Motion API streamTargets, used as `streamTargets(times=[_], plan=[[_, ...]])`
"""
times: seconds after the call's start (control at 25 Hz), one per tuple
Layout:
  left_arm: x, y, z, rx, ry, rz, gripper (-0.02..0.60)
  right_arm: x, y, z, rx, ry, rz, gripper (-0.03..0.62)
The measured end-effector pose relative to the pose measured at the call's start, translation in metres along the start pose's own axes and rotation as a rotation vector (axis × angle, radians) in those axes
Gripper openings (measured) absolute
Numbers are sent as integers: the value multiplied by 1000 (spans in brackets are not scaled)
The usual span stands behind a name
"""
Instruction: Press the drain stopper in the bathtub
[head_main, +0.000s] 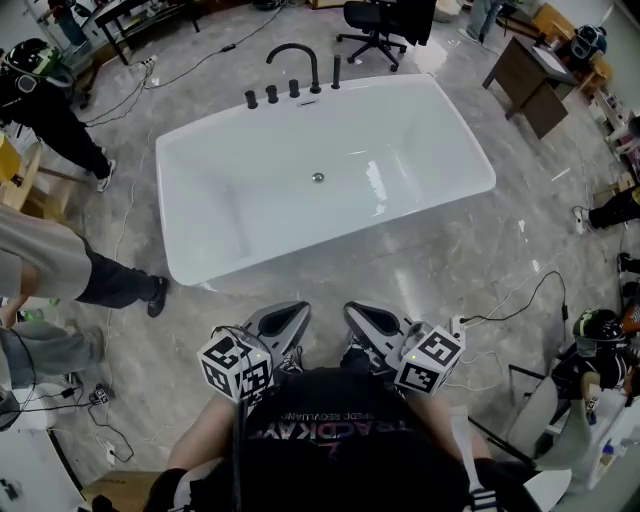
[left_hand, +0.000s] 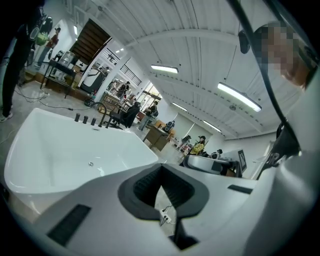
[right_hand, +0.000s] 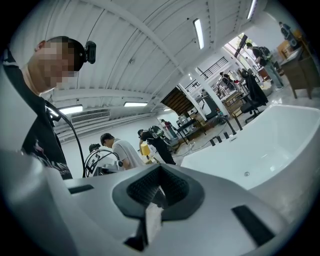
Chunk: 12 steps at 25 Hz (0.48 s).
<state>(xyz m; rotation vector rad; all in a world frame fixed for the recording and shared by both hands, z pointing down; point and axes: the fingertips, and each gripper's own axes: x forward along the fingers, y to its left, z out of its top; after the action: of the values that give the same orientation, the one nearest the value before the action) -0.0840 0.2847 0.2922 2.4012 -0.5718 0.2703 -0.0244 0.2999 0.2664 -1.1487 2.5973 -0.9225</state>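
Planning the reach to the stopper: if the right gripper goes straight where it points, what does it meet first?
Nothing near. The right gripper, jaws shut, points over floor toward the bathtub's near rim; whether it hits or clears it is unclear. The drain stopper lies beyond.

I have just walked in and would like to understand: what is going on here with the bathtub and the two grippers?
A person stands in front of a white bathtub and holds a gripper in each hand, close to the body. The left gripper and the right gripper are both shut and hold nothing, and both are on the near side of the tub, outside it. The drain stopper sits in the tub floor, far from both grippers. The pressing has not yet begun.
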Motion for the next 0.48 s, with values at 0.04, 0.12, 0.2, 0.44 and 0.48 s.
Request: streamTargets(times=[0.04,0.12,0.2,0.44,0.48], plan=[[4,-1,1,1,3,3,5,-1,-4,2,3,-1,2,12],[13,-1,2,5,11,9,5,-3,-13,6,11,-4,7,12],[22,-2,5,8,21,15,5,-5,-21,10,17,-9,12,12],[50,-7,12,22,42,34,5,-17,-44,22,40,-28,26,12],[55,-8,14,23,43,37,5,-20,-49,25,43,-29,29,12]])
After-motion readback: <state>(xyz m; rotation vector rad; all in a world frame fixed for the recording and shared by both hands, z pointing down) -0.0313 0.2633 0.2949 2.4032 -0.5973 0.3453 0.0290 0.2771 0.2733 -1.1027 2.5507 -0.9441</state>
